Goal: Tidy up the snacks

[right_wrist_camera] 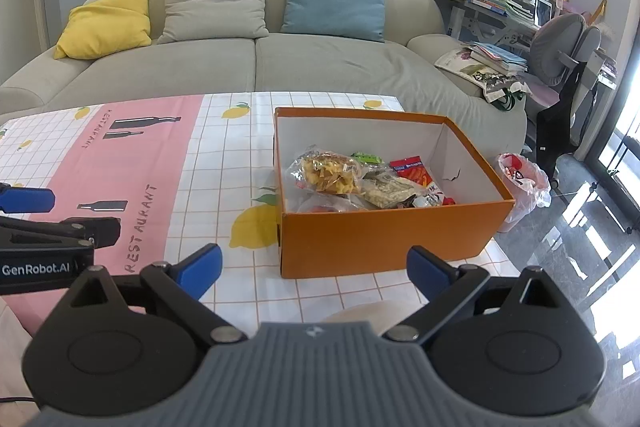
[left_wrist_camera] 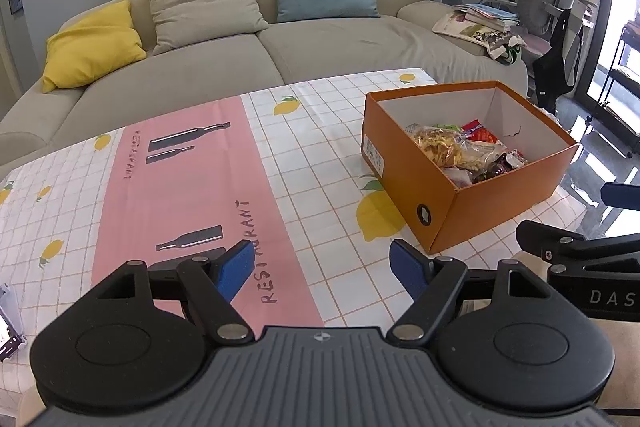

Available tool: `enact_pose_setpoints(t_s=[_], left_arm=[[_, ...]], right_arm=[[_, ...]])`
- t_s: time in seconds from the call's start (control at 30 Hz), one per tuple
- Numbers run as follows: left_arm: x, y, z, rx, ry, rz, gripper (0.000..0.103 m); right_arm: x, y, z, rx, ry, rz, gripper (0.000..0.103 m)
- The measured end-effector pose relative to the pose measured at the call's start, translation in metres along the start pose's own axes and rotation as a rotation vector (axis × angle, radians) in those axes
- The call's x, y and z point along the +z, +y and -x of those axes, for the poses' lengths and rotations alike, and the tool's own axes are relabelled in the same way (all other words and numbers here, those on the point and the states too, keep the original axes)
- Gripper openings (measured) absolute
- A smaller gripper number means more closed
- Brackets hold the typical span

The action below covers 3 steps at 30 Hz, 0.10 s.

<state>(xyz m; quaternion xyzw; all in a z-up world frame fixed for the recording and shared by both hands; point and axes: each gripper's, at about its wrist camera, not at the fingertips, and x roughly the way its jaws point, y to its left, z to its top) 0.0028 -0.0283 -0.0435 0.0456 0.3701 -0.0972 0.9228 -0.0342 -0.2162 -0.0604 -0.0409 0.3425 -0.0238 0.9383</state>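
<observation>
An open orange box [right_wrist_camera: 384, 235] stands on the table at the right and holds several snack packets [right_wrist_camera: 340, 175], among them a clear bag of yellow chips and a red packet. It also shows in the left wrist view [left_wrist_camera: 492, 211], with the snacks [left_wrist_camera: 452, 147] inside. My right gripper [right_wrist_camera: 316, 269] is open and empty, just in front of the box's near wall. My left gripper [left_wrist_camera: 322, 267] is open and empty over the tablecloth, left of the box. Each gripper shows at the edge of the other's view.
The table wears a white checked cloth [left_wrist_camera: 304, 155] with lemons and a pink strip. A beige sofa [right_wrist_camera: 248, 67] with cushions stands behind it. A pink bin bag [right_wrist_camera: 524, 183] sits on the floor right of the table. A device [left_wrist_camera: 8, 327] lies at the table's left edge.
</observation>
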Motion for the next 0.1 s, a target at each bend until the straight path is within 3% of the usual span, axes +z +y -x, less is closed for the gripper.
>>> enact_pose_setpoints(t_s=[0.1], left_arm=[[-0.0005, 0.0005, 0.0004, 0.004, -0.001, 0.003, 0.09]], right_arm=[[-0.0006, 0.0005, -0.001, -0.001, 0.002, 0.001, 0.096]])
